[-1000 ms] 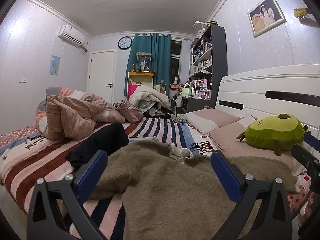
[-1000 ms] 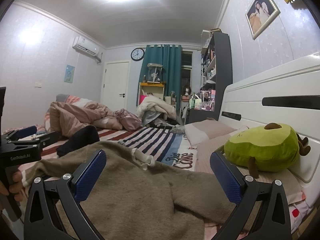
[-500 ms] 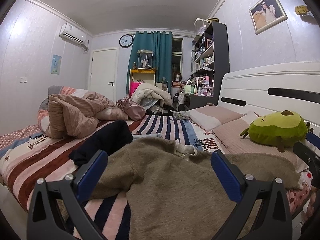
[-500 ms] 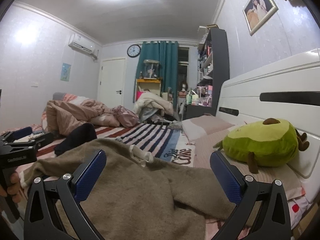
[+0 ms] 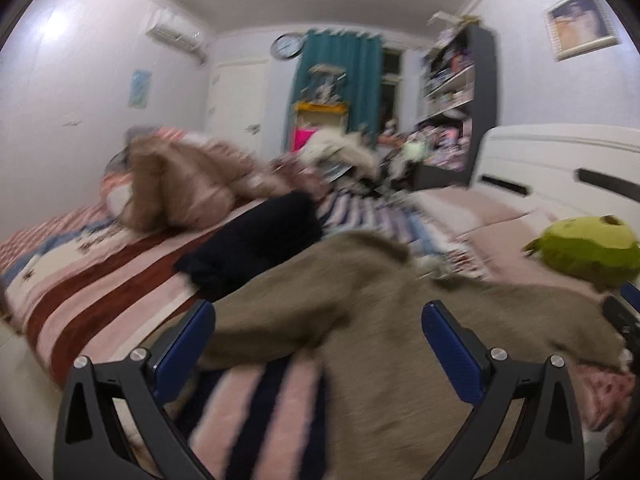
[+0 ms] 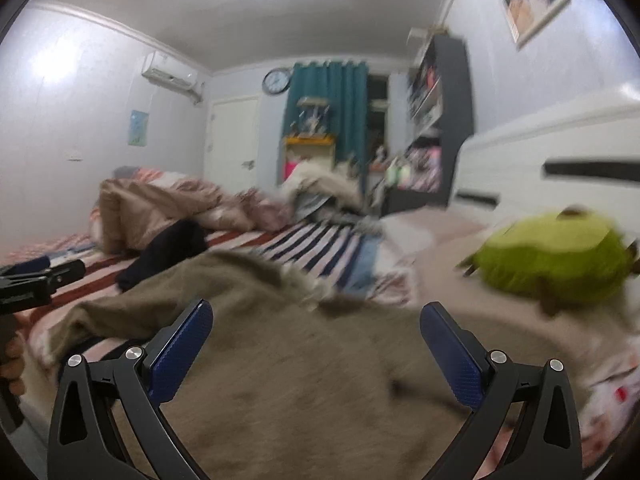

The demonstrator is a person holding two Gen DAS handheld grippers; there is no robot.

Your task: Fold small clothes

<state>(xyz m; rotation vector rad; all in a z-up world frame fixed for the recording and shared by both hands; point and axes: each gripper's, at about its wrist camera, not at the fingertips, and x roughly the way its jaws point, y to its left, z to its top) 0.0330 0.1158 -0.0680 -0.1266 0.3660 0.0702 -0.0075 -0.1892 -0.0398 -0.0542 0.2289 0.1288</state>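
Left wrist view, smeared by motion blur, shows the left gripper (image 5: 318,322) with its blue-padded jaws spread wide and nothing between them, low over the olive-brown sweater (image 5: 400,320) that fills the lower centre of the frame. The sweater lies rumpled across the striped bedspread (image 5: 100,292), one sleeve trailing toward lower left, so it looks not yet smoothed out for a fold. A dark navy garment (image 5: 256,240) sits bunched just beyond it at centre, probably waiting its turn.

From the right wrist camera, the right gripper (image 6: 316,326) is likewise spread and empty above the same sweater (image 6: 300,380), which covers most of the bottom half. The other gripper juts in at the left edge. A green avocado plush (image 6: 548,256) rests against the pillow (image 6: 432,224) at right, beside the white headboard (image 6: 560,152).

Both tools seem posed side by side to take hold of the near edge together; the blur hides the hem's exact line.
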